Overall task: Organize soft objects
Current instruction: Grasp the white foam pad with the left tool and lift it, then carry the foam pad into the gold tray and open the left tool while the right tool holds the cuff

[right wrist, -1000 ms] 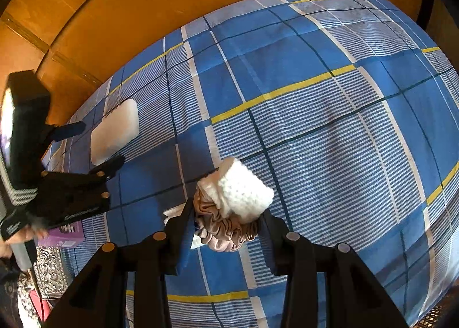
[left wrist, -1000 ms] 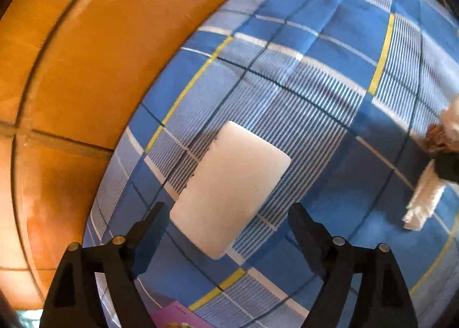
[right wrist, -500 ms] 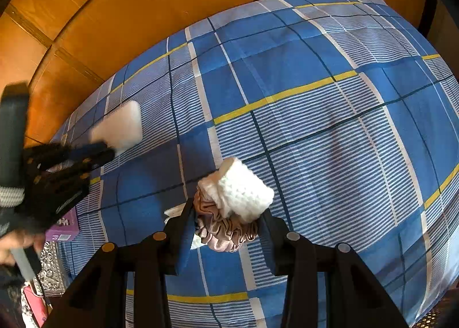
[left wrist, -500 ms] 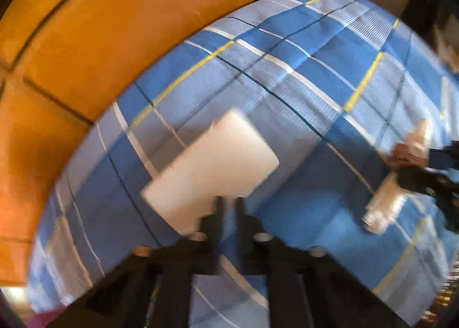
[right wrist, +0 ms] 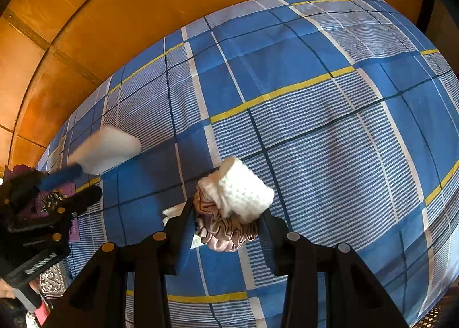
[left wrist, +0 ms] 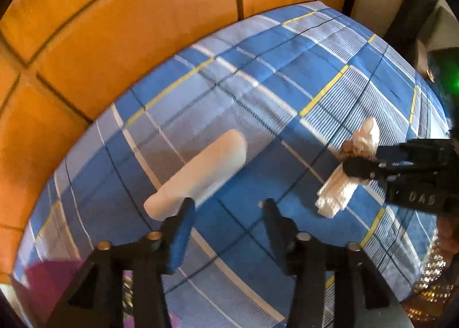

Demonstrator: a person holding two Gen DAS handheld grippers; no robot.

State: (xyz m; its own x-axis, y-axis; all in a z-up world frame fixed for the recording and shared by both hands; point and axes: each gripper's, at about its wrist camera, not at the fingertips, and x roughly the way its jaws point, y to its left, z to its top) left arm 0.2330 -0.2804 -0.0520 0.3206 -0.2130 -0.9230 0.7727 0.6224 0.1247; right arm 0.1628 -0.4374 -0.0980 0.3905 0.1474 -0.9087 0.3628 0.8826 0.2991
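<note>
A white foam pad (left wrist: 200,170) hangs tilted above the blue plaid bedsheet (left wrist: 287,93), blurred. Its lower end sits against the outer side of the left finger (left wrist: 183,222) of my left gripper (left wrist: 228,203). The jaws are opening and nothing is between them. In the right wrist view the pad (right wrist: 106,148) lies beside the left gripper (right wrist: 87,180). My right gripper (right wrist: 226,210) is shut on a bundle: a brown scrunchie (right wrist: 226,233) with a white knitted piece (right wrist: 243,190) on top. A white folded cloth (left wrist: 334,199) lies under it.
An orange wooden headboard (right wrist: 143,12) runs along the far and left sides of the bed. A purple box (left wrist: 51,279) sits at the near left edge. A wide stretch of bedsheet (right wrist: 330,127) spreads to the right of the bundle.
The left gripper closed on the white pad's edge, lifted and tilted it, and has now spread its jaws off it. The right gripper and its bundle have not moved.
</note>
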